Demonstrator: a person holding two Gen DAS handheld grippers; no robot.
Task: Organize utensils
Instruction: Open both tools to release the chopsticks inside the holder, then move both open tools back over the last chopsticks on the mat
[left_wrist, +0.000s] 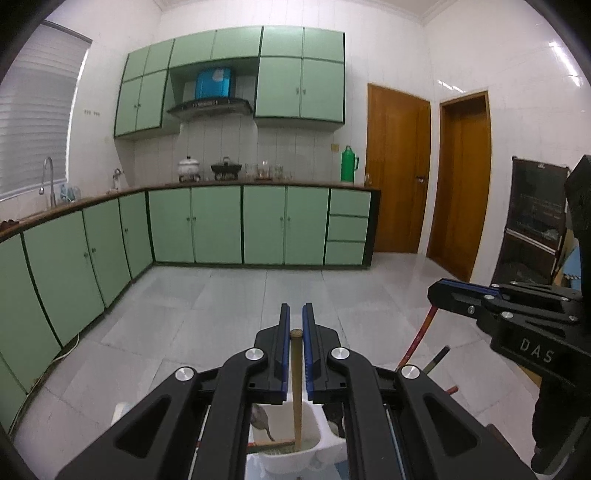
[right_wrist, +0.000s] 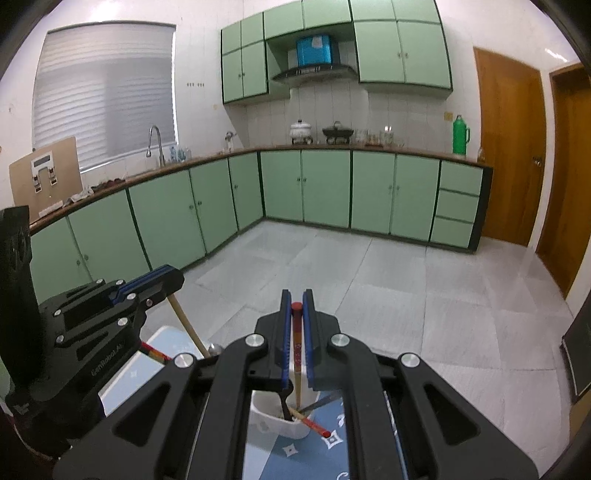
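My left gripper (left_wrist: 295, 318) is shut on a wooden-handled utensil (left_wrist: 296, 384) that stands upright, its lower end down in a white plastic holder (left_wrist: 314, 448). A metal spoon (left_wrist: 260, 419) leans in the same holder. My right gripper (right_wrist: 296, 303) is shut on a red-topped chopstick (right_wrist: 297, 350), held upright with its tip in a white holder compartment (right_wrist: 269, 417). A second red chopstick (right_wrist: 314, 426) and dark utensils lean there. The right gripper also shows in the left wrist view (left_wrist: 439, 291), and the left gripper in the right wrist view (right_wrist: 166, 278).
The holder stands on a blue patterned tablecloth (right_wrist: 332, 439). Beyond lies grey tiled floor (left_wrist: 229, 306), green kitchen cabinets (left_wrist: 218, 225) with pots and a green thermos (left_wrist: 348, 164), and two wooden doors (left_wrist: 397, 170). A dark cabinet (left_wrist: 532, 221) stands at right.
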